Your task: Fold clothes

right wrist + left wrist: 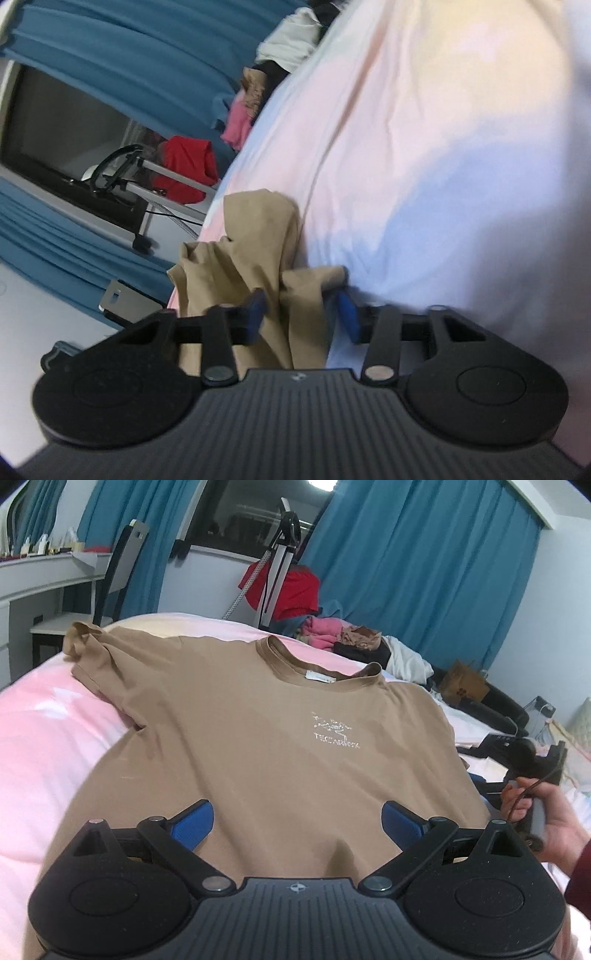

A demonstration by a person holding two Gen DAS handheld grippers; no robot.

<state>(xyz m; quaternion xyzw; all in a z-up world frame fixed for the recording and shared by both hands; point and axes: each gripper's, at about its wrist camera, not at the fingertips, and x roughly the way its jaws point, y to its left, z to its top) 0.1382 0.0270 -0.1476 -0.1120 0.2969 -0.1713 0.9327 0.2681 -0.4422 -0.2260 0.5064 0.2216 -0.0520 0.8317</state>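
Your T-shirt (258, 720) lies flat on the bed (44, 738), collar at the far side, one sleeve (86, 642) bunched at the far left edge; your left tongs (297, 823) sit above its near hem, spread wide. Beyond the bed's far edge stand a chair (114, 572) at the left and a tripod (275, 568) in the middle, with a clothes pile (343, 635) right of the collar. Your right tongs (301, 314) sit at the shirt's right side, a fold of it between them.
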